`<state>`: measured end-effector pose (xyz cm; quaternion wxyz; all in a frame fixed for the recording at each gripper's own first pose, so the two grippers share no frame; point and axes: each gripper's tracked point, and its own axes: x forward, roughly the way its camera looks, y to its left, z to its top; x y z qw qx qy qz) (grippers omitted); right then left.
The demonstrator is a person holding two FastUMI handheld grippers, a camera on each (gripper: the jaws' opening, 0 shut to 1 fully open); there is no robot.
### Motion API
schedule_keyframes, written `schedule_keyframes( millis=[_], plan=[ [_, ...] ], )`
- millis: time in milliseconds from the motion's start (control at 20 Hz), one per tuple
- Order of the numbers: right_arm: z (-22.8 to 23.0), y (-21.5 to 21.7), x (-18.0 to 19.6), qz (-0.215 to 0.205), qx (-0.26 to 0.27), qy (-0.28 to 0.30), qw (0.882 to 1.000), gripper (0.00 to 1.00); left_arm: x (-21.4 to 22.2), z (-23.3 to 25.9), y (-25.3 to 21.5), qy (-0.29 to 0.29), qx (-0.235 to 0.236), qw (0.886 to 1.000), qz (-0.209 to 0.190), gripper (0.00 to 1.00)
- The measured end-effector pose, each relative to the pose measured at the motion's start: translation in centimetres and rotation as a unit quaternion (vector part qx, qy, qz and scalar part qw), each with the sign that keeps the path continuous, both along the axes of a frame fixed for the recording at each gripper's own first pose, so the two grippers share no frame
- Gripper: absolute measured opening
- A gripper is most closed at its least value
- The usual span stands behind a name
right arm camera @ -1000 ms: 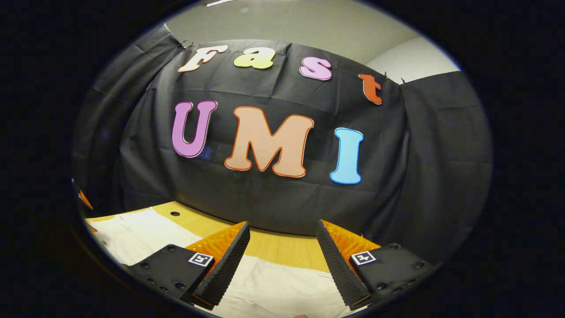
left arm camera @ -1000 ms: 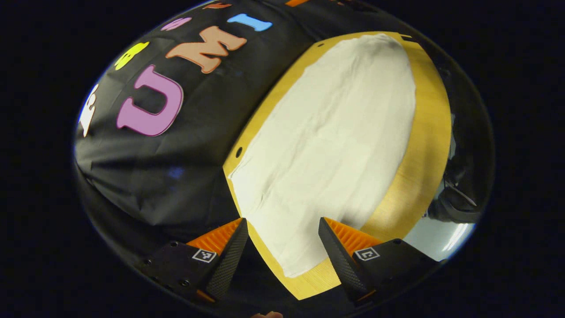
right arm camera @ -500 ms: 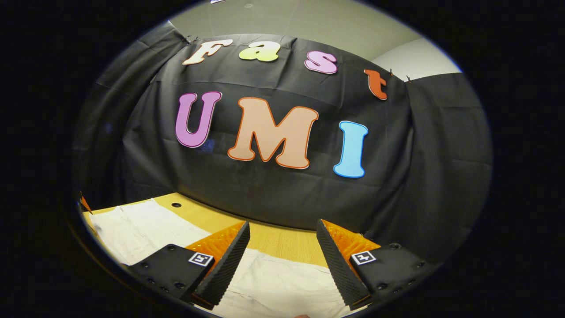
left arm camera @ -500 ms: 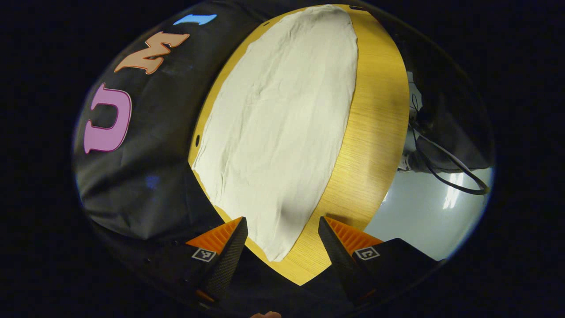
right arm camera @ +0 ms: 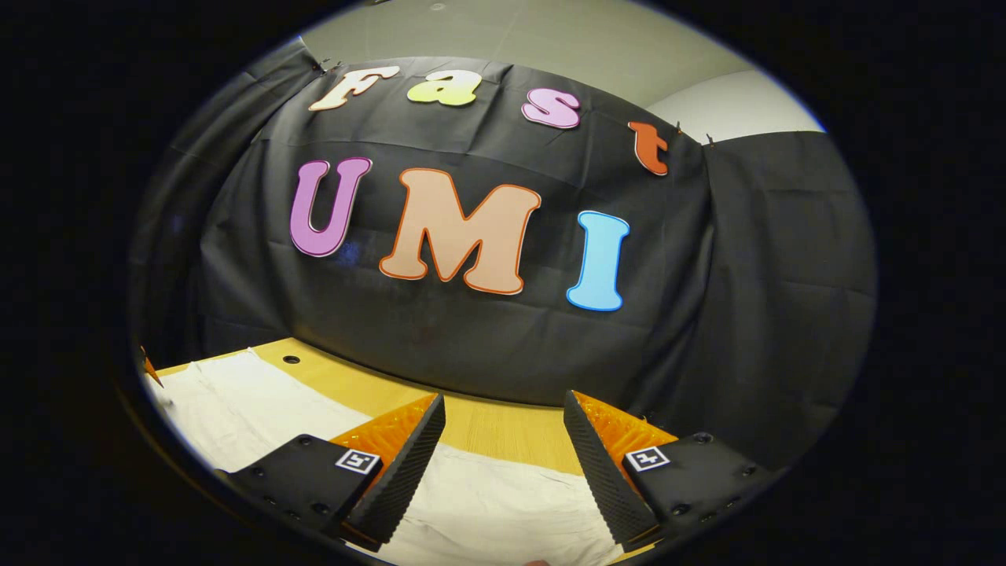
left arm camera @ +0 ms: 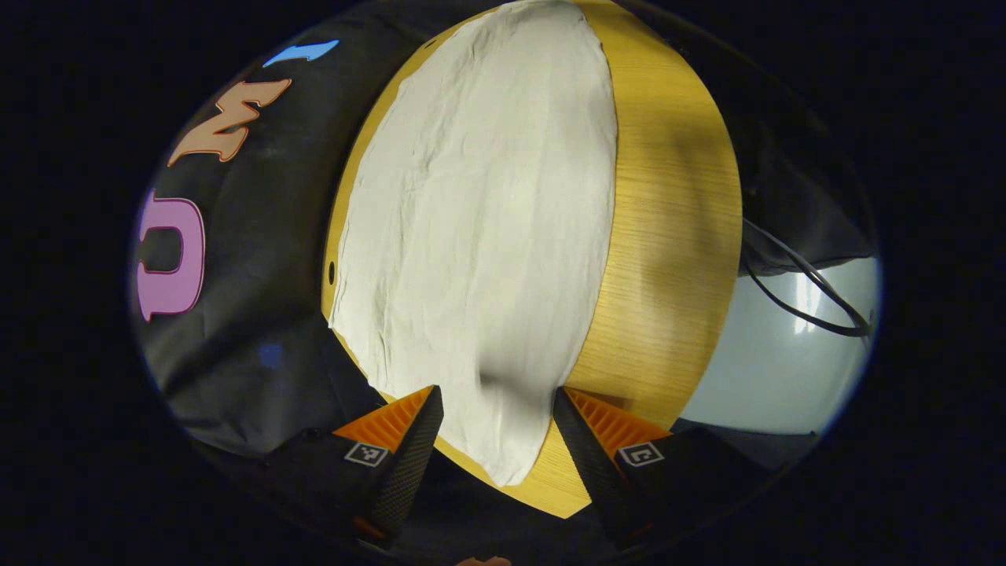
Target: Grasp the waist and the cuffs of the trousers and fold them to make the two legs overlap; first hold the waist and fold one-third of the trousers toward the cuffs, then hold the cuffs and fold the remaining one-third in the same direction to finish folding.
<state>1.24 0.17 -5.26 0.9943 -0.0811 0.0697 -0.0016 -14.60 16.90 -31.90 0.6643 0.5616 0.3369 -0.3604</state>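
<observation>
Since a second ago the left gripper (left arm camera: 493, 428) has swung round and dropped lower, so the trousers (left arm camera: 479, 228) now run straight up the middle of the left gripper view instead of slanting to the upper right, and their near end has come in between its fingers. Those fingers stand open, straddling that near end above the table (left arm camera: 668, 236) without pinching it; whether this end is waist or cuffs I cannot tell. At the right of that view a dark cable (left arm camera: 802, 291) loops over the pale floor.

In the right gripper view the right gripper (right arm camera: 503, 464) has barely shifted; it hangs open and empty over another stretch of the pale cloth at the bottom of the frame, the table's wood behind it.

The fabric looks thin, soft and light, lying flat with fine creases. It would sag and crumple if lifted by one point, so I'd take it at the end's two corners, pinching both layers.
</observation>
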Motion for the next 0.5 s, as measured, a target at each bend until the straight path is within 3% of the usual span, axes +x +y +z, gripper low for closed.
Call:
schedule_keyframes(
  millis=[350, 450, 500],
  plan=[
    [-0.8, -0.6, -0.4, -0.010, -0.002, 0.008, 1.000, 0.97, 3.1, -0.4, -0.3, -0.018, 0.001, 1.000, -0.005, 0.90],
    [-0.8, -0.8, -0.6, -0.011, -0.009, 0.009, 1.000, 0.98, 2.8, -1.2, -0.3, -0.010, 0.002, 1.000, -0.003, 0.81],
    [-0.8, -0.9, -0.8, -0.011, -0.013, 0.009, 1.000, 0.97, 2.6, -1.2, -0.4, -0.011, 0.004, 1.000, -0.009, 0.65]
  ],
)
